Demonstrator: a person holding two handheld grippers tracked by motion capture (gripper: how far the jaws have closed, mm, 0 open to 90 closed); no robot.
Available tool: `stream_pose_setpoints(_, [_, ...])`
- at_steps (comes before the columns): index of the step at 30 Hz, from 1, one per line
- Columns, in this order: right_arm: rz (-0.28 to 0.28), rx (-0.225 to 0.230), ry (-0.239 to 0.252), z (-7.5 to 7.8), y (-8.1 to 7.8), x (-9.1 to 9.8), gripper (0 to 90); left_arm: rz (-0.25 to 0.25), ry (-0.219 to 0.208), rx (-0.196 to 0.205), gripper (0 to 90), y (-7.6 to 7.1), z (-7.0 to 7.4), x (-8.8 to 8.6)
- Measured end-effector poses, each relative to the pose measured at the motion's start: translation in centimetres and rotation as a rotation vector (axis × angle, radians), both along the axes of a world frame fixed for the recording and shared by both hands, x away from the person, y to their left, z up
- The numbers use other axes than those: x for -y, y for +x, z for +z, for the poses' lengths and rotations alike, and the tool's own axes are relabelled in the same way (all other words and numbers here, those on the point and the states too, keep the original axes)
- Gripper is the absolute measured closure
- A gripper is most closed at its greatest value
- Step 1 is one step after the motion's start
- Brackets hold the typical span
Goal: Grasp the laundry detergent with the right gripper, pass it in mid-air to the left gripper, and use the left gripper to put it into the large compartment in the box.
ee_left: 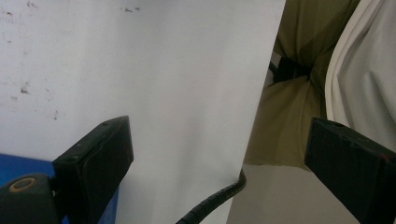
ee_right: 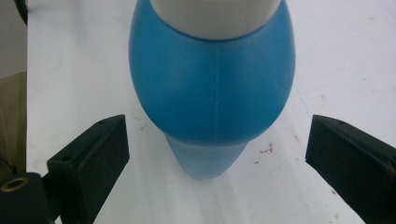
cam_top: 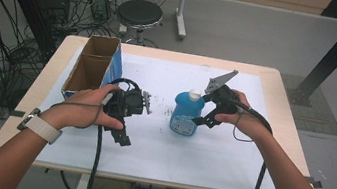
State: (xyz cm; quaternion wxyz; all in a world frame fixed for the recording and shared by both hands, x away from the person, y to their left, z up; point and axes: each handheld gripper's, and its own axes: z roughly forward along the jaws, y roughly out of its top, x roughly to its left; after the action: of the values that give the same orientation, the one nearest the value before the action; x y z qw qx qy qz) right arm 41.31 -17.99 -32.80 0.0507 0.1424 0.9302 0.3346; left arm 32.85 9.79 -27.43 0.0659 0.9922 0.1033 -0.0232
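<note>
A blue bottle [cam_top: 185, 115] with a white cap [cam_top: 196, 95] stands upright on the white sheet near the table's middle. My right gripper [cam_top: 205, 118] hovers just to its right, tilted down at it. In the right gripper view the bottle [ee_right: 212, 88] and its cap [ee_right: 217, 16] sit ahead between the jaws, and the gripper [ee_right: 217, 149] is open, touching nothing. My left gripper [cam_top: 121, 137] is held left of the bottle, pointing back at the person. It is open [ee_left: 219, 144] over bare sheet at the table's near edge.
An open cardboard box [cam_top: 91, 65] with a blue side lies at the table's left, just beyond the left hand. Small dark crumbs [cam_top: 164, 108] dot the sheet. A stool [cam_top: 139, 14] and tangled cables [cam_top: 8, 50] lie past the far and left edges.
</note>
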Motion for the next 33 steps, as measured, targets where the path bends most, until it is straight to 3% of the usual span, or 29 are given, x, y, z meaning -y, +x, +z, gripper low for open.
stream_pose_setpoints(33, [-0.011,-0.002,0.006,0.03,0.09,0.14,6.2,0.002,-0.005,0.005,8.6,0.02,0.08,-0.03])
